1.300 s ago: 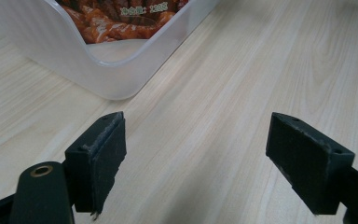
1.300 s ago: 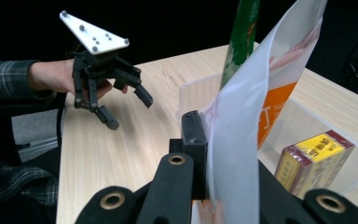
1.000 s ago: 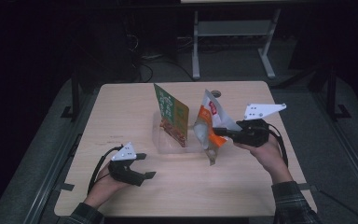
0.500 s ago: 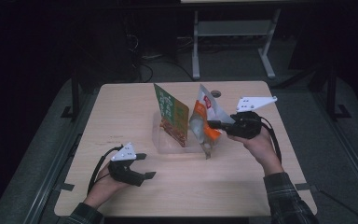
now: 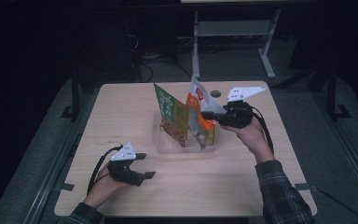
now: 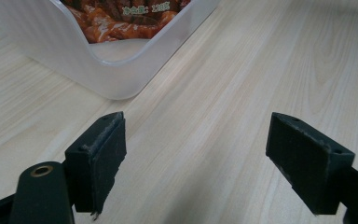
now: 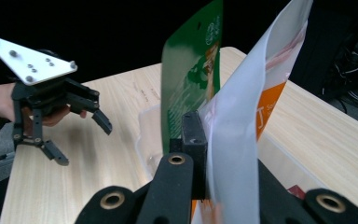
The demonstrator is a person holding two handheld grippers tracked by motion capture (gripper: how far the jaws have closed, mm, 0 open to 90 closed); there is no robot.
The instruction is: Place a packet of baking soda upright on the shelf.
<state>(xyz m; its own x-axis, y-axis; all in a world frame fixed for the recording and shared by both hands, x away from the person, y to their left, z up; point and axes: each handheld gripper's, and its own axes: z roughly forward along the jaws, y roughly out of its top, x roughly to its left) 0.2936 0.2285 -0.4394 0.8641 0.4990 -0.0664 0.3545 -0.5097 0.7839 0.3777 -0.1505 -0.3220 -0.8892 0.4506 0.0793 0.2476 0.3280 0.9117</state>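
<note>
A clear plastic bin sits mid-table with a green snack packet standing upright in it. My right gripper is shut on a white-and-orange packet, which hangs upright over the bin's right half, beside the green one. In the right gripper view the pads pinch the white packet, with the green packet just behind. My left gripper rests open on the table at the front left, nothing between its fingers. The bin's corner lies just ahead of it.
The wooden table has bare surface in front of and around the bin. A small round grommet sits near the far edge. A metal stand is on the floor behind the table.
My right gripper has carried the white-and-orange packet leftward and away from the person, from beside the bin to over it. The left gripper has stayed put.
</note>
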